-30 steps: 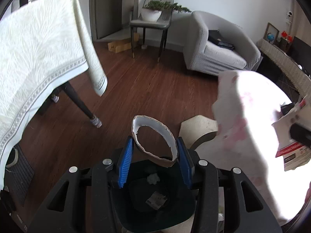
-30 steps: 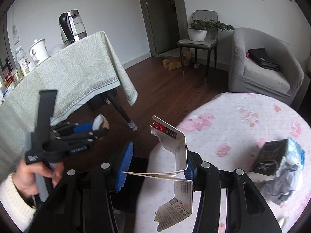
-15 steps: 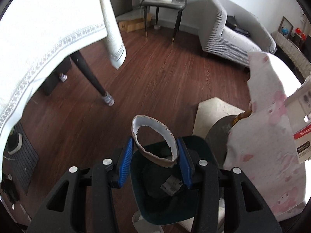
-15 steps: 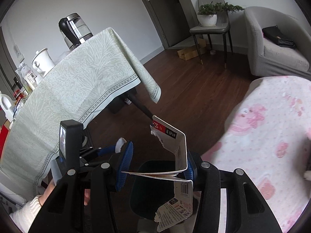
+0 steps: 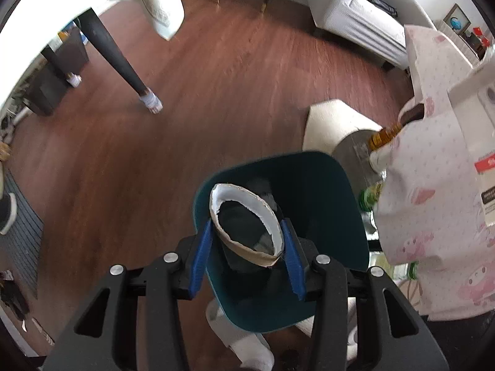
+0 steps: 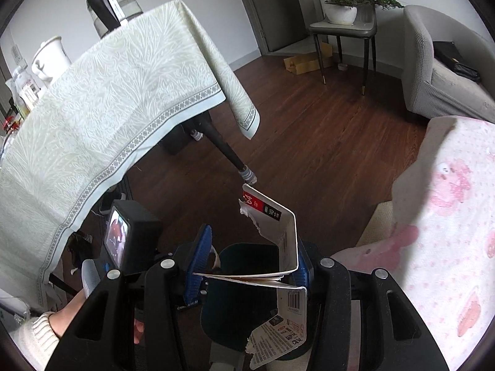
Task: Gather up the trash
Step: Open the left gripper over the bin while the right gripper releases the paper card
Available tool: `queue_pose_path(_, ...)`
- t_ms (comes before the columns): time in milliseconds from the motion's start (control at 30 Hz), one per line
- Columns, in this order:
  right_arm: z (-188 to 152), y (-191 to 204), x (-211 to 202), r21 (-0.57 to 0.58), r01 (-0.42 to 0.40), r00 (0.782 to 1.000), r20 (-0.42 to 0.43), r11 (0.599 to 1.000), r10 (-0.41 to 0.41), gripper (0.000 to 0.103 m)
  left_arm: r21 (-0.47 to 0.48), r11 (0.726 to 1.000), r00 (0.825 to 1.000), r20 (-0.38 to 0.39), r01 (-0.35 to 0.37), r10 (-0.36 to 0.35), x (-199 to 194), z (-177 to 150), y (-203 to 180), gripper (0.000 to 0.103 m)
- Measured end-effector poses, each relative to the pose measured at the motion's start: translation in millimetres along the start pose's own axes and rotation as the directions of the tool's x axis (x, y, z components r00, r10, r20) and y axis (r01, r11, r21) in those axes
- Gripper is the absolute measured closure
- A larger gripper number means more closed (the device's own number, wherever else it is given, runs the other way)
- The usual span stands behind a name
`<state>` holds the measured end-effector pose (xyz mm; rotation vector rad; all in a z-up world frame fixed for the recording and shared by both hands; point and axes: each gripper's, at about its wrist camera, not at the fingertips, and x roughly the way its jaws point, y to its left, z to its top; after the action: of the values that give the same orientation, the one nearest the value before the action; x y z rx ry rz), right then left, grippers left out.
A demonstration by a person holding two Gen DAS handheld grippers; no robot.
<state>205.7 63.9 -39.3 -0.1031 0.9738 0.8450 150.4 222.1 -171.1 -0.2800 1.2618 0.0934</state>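
Left gripper [image 5: 247, 255]: jaws clenched on a torn cardboard ring [image 5: 246, 221], poised over the teal bin [image 5: 340, 216] at six o'clock for dropping. Right gripper [image 6: 249, 261]: clamps a ripped carton [image 6: 284, 247] above the same bin, presumably next in.

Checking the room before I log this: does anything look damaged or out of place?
Only the trash itself. The left gripper holds a torn cardboard ring with ragged edges above the teal bin. The right gripper clamps a ripped, flattened carton, its flap dangling. Cardboard lies on the floor by the chair.
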Motion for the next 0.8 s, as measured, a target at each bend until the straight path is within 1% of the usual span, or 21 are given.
queue_pose_path(133, -1, 6, 11, -0.015, 0.013, 1.0, -0.027, 1.0, -0.013, 0.054, 0.013, 1.0, 0.997, -0.07, 0.023, -0.022, 15, -6, 1, 0.055)
queue_pose_path(200, -2, 7, 17, -0.019, 0.017, 0.999, -0.041, 1.0, -0.018, 0.054, 0.034, 0.999, 0.997, -0.078, 0.009, -0.006, 17, -9, 0, 0.055)
queue_pose_path(267, -2, 6, 23, -0.018, 0.021, 0.998, -0.056, 1.0, -0.022, 0.054, 0.04, 0.999, 0.997, -0.077, 0.011, -0.008, 16, -9, -2, 0.054)
queue_pose_path(300, -2, 6, 27, -0.015, 0.023, 0.998, -0.066, 1.0, -0.024, 0.054, 0.036, 0.999, 0.998, -0.069, 0.016, -0.013, 12, -7, -1, 0.051)
queue_pose_path(400, -6, 5, 37, -0.011, 0.025, 0.996, -0.087, 1.0, -0.025, 0.054, 0.02, 0.999, 0.999, -0.027, 0.025, -0.024, -1, -6, 3, 0.048)
queue_pose_path(500, -11, 1, 51, -0.002, 0.025, 0.993, -0.117, 1.0, -0.025, 0.054, -0.002, 0.999, 0.999, 0.019, 0.033, -0.033, -15, -4, 8, 0.048)
queue_pose_path(567, -13, -2, 60, 0.003, 0.028, 0.99, -0.138, 1.0, -0.027, 0.054, -0.005, 1.0, 0.998, 0.054, 0.018, -0.018, -26, -1, 9, 0.048)
queue_pose_path(633, -16, -3, 70, 0.005, 0.03, 0.987, -0.157, 1.0, -0.029, 0.054, -0.021, 1.0, 0.994, 0.108, 0.009, -0.006, -40, 0, 13, 0.048)
queue_pose_path(667, -18, -4, 76, 0.004, 0.031, 0.985, -0.168, 0.999, -0.03, 0.054, -0.028, 1.0, 0.993, 0.12, 0.011, -0.008, -44, 1, 15, 0.048)
queue_pose_path(800, -28, -9, 101, 0.021, 0.031, 0.975, -0.222, 0.999, -0.025, 0.054, -0.048, 0.999, 0.978, 0.207, 0.019, -0.009, -69, 4, 18, 0.051)
